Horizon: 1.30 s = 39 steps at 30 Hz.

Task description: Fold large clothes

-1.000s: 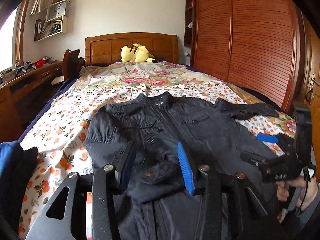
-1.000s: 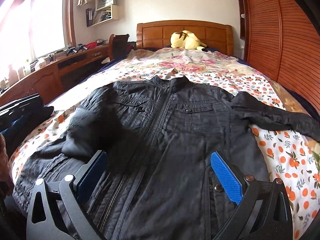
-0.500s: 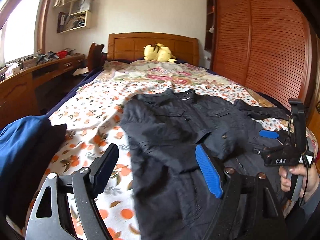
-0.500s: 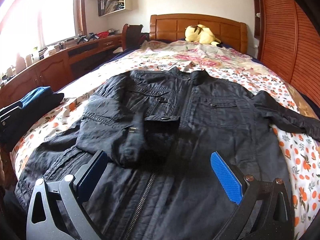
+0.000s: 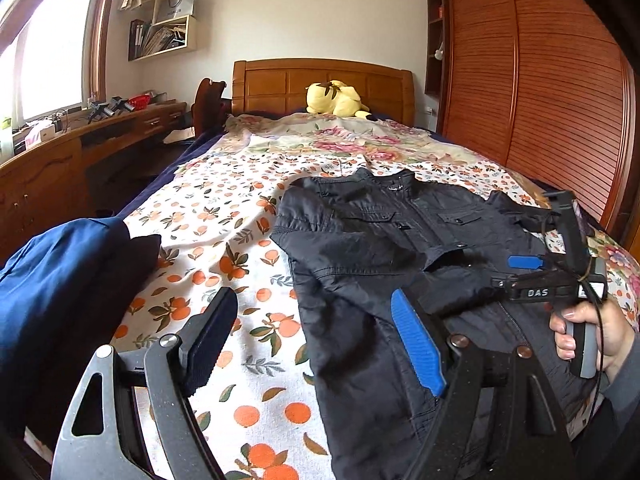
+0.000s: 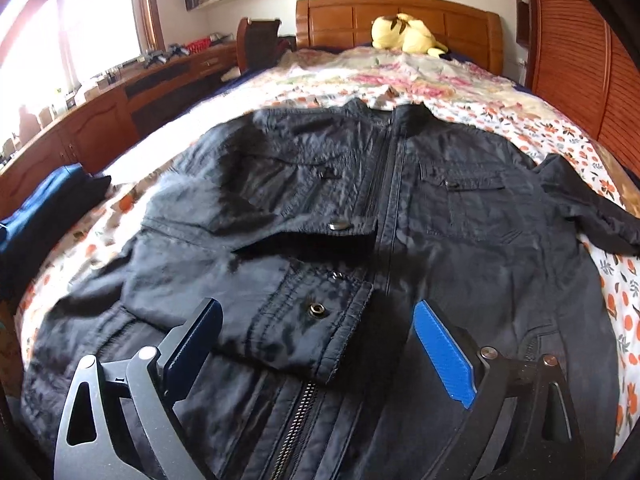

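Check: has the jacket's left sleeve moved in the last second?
Yes. The sleeve now lies folded across the jacket front, cuff near the zipper; earlier it hung at the left edge.

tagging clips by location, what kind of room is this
A bedroom in a home, most likely. A bed with a floral sheet and a wooden headboard fills the room, a yellow plush toy sits at its head, and a louvred wooden wardrobe lines one side. A black jacket lies spread on the bed.

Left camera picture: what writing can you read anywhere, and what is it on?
"DAS": on the right gripper, white letters on its black body.
"HONOR": on the white paper bag on the wall shelf, small but readable.
Book spines: too small to read.
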Each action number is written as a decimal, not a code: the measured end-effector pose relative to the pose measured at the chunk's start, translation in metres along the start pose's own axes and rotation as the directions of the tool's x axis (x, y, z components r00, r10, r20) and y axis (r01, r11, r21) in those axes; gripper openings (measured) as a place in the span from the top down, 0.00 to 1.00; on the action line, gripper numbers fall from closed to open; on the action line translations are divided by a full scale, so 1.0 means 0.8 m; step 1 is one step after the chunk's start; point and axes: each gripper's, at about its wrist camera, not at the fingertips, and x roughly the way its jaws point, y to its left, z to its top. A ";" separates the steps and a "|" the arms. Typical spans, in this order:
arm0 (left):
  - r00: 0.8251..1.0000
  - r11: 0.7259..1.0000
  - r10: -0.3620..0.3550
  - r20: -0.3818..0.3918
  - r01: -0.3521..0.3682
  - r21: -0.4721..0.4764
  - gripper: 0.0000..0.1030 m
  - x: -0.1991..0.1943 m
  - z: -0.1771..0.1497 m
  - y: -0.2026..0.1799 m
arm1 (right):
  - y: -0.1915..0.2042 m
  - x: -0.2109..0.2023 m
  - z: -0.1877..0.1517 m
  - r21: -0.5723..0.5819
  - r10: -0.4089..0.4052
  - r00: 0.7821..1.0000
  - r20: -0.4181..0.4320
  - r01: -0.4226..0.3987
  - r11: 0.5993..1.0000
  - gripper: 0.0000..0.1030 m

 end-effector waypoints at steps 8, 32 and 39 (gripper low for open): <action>1.000 1.000 0.007 -0.003 -0.007 0.001 0.22 0.000 -0.002 0.004 | 0.005 0.009 -0.005 -0.030 0.047 0.999 -0.020 -0.048 0.998 0.44; 0.998 0.997 -0.069 0.011 0.069 0.038 0.22 0.030 0.015 -0.074 | -0.051 -0.170 -0.055 -0.072 -0.066 0.954 0.292 0.091 0.993 0.85; 0.996 0.994 -0.092 0.002 0.091 0.062 0.22 0.042 0.017 -0.107 | -0.051 -0.191 -0.083 -0.029 -0.101 0.962 0.254 0.112 0.993 0.89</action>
